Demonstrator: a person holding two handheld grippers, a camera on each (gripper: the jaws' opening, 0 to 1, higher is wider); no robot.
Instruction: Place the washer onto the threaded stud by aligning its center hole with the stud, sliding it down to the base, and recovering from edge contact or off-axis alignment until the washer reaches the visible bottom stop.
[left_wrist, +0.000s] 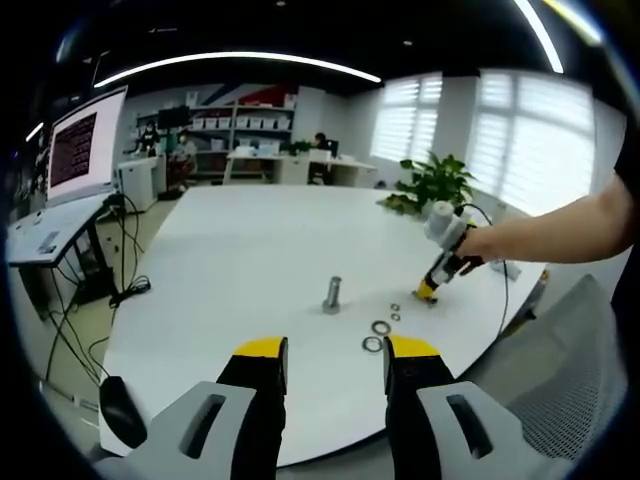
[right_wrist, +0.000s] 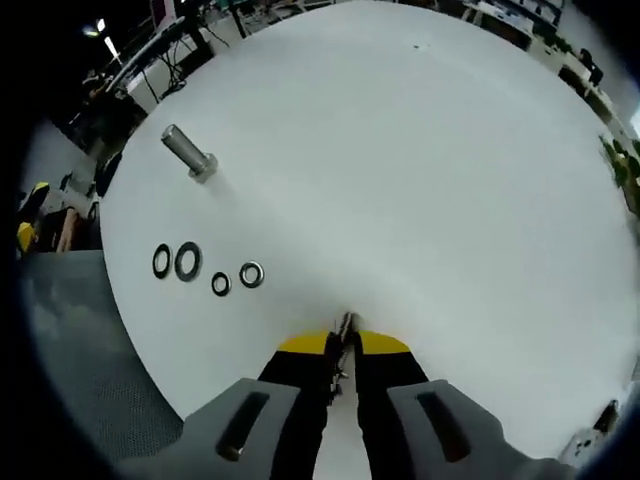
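Pinching a washer (right_wrist: 345, 325) in my right tongs (right_wrist: 344, 345) over the bench (right_wrist: 400, 150); left tongs (left_wrist: 335, 352) gaping w/ nothing, stud (left_wrist: 332, 295) standing upright nearby.

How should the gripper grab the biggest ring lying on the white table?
Pinch the biggest washer across its thin outer rim, coming down from above. It lies flat on the table, so there is no side to slip under. A smaller washer sits right beside it, so put the fingers on the two free edges. The right gripper looks shut around something thin already.
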